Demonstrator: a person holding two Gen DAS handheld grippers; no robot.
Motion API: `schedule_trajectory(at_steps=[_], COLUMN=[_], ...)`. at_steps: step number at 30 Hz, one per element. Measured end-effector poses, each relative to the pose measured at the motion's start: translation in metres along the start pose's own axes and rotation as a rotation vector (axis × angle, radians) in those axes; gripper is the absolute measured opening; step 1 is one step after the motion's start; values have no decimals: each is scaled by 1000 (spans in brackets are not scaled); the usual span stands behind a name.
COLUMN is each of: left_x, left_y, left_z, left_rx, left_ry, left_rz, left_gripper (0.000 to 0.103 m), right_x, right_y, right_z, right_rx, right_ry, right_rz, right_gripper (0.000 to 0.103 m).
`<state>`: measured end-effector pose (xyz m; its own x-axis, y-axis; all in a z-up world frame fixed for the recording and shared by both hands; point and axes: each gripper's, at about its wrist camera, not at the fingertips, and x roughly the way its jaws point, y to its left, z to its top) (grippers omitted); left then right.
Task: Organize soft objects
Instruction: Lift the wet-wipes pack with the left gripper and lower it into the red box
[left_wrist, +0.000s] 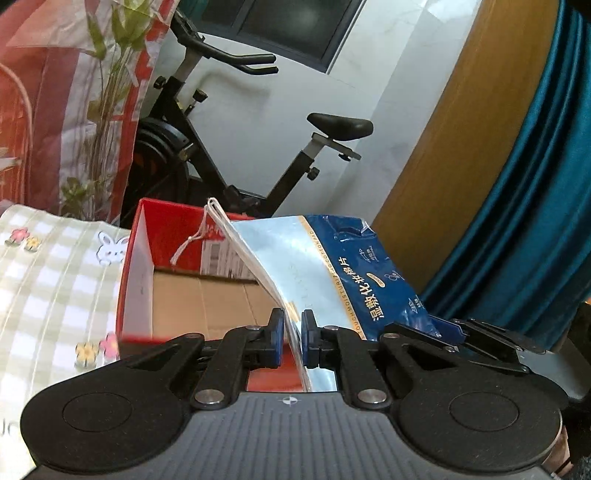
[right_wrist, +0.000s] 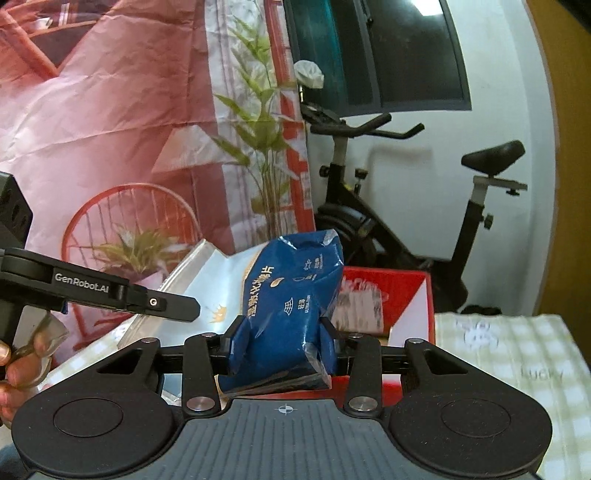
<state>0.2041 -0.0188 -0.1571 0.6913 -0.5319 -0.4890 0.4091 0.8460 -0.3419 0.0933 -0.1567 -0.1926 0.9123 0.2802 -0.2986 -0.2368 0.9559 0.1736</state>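
A blue and silver bag of cotton pads (left_wrist: 332, 266) hangs in the air over an open red cardboard box (left_wrist: 136, 266), held by both grippers. My left gripper (left_wrist: 293, 339) is shut on the bag's thin silver edge, and a white cord (left_wrist: 207, 229) dangles from the bag's top corner. In the right wrist view my right gripper (right_wrist: 282, 339) is shut on the bag's (right_wrist: 291, 280) puffy blue part, and the pads dent it on both sides. The left gripper (right_wrist: 162, 304) shows from the side at the left, with the silver flap running toward it. The red box (right_wrist: 413, 295) lies just behind the bag.
A green checked cloth (left_wrist: 55, 277) with small flowers covers the surface around the box. Behind stand a black exercise bike (left_wrist: 221, 147), a pink printed backdrop (right_wrist: 110, 129) and a teal curtain (left_wrist: 535, 184). A person's hand (right_wrist: 7, 369) grips the left tool's handle.
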Motion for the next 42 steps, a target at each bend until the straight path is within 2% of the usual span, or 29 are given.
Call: schedule_trajectory(at_steps=[7,15,24,32,33,34,36,42], left_x=[40,81,112,129,130,133,131,116], left_y=[18,28,34,36,37,37,39,43], left_z=[27,42,40,37,36,36,35,40], left_rx=[7,38,65,93,99,108,125,122], left_ry=[22,91,192,227,233,240,235,213], left_rz=[36,66,69,112,129,152,194,214], left_gripper=[11,11,11,13,17,30,45,51], right_x=[51,98,122,132,132,133,132,122], right_y=[-15,-36,-54,-57,-57,-56,-56,-53], right_z=[15,9,-10,-17,-18,-19,-19,-21], right_rx=[-12,68,152,163,162,160,151,150], right_ry=[28,89,172,205,208,210,209,205], right_rz=[-47,-89,-123,-145,-148,-151,-156,-154], right_gripper=[37,37,37,41,42,42,43,46])
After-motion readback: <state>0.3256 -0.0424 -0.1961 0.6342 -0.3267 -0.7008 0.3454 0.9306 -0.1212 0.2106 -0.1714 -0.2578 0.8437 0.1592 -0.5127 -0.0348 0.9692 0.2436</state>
